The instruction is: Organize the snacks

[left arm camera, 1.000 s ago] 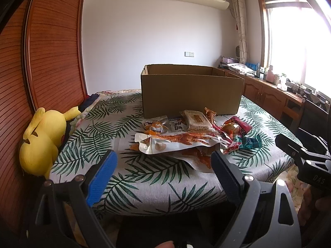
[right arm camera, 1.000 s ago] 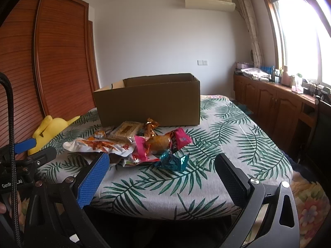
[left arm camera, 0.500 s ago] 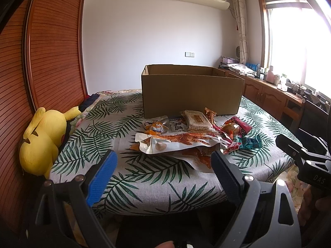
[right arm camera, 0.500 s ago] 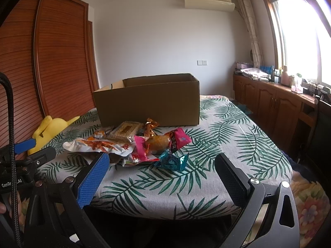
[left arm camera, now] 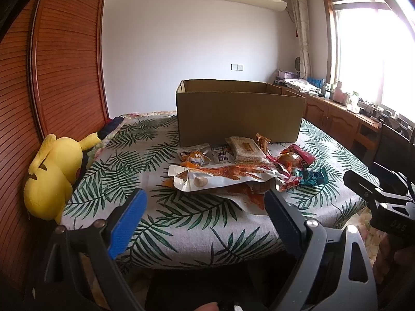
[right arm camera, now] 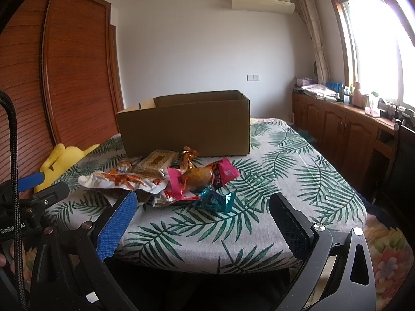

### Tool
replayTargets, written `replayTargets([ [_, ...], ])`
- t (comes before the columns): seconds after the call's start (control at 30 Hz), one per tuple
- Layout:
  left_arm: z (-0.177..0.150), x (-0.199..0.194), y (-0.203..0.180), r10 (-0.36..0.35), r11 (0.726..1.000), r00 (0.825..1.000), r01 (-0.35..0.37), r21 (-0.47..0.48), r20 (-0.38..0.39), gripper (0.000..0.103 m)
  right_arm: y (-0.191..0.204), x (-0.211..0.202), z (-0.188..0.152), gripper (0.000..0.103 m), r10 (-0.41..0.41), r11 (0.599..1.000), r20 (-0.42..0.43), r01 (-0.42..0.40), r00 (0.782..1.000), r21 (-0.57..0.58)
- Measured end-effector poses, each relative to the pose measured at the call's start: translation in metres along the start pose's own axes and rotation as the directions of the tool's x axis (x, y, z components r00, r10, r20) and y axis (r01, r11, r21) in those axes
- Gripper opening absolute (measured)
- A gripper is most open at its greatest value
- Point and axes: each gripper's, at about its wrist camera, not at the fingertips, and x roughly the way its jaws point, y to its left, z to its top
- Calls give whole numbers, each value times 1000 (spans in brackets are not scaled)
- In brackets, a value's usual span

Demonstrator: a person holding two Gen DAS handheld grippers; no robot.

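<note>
- Where the bed meets the wardrobe, a yellow plush (left arm camera: 53, 173) lies (half hidden in the right view).
- Left gripper (left arm camera: 205, 207) wide, empty.
- Snacks (left arm camera: 241, 165) piled before the box (left arm camera: 238, 114).
- Right gripper (right arm camera: 202, 208) wide, empty; only its view shows the teal wrapper (right arm camera: 216, 200) clearly.

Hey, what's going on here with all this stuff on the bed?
A person holds a two-finger gripper in each hand, facing a pile of snack packets on a palm-leaf bedspread. An open cardboard box stands just behind the pile. The left gripper and right gripper are both open, empty, and short of the snacks, so sorting has not begun. A yellow plush toy lies at the bed's left edge.
</note>
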Motion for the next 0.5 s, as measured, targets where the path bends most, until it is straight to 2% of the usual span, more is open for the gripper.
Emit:
replayTargets([
  [0.2, -3, 13, 3, -15, 1000, 999, 15, 4, -44, 93, -5, 10, -7, 103, -3, 1000, -36, 3, 999, 2],
  [0.5, 7, 47, 1, -1, 988, 993, 18, 152, -117, 93, -15, 27, -13, 103, 2, 1000, -91, -4, 996, -18],
])
